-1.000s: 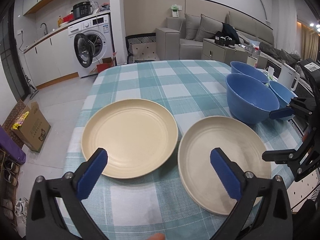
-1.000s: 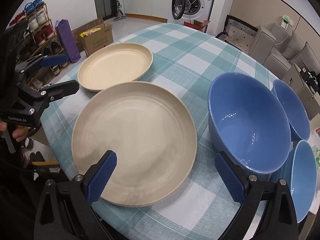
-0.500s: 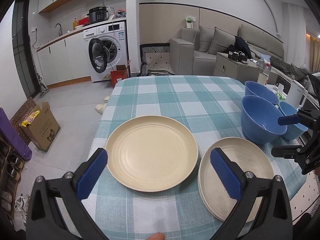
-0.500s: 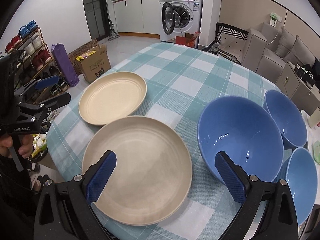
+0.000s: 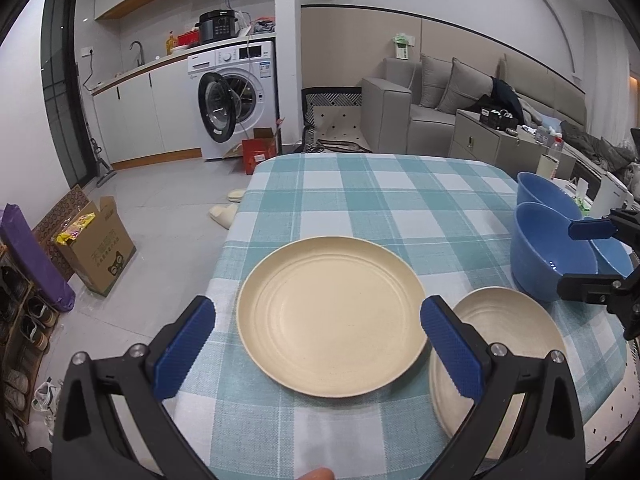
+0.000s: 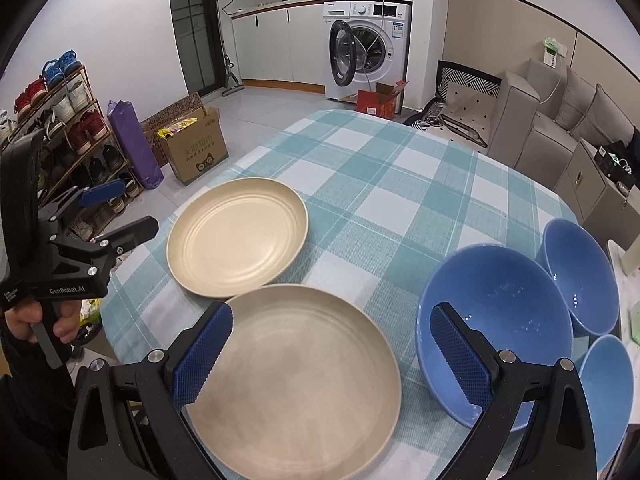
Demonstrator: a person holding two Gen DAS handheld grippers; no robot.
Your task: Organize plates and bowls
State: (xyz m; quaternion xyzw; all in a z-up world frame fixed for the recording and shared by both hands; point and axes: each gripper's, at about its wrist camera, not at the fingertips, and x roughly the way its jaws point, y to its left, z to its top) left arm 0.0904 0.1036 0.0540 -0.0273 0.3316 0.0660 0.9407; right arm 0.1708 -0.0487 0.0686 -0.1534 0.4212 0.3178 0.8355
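With both tools spread wide and holding nothing, the step in hand is judged to be stacking the plates. At lower centre of the left wrist view, the left gripper (image 5: 316,344) frames the left plate (image 5: 332,314); at lower centre of the right wrist view, the right gripper (image 6: 332,350) frames the near plate (image 6: 300,376). Approach one rim low and level. Farther right, three blue bowls (image 6: 496,320) cluster on the checked tablecloth (image 6: 400,184).
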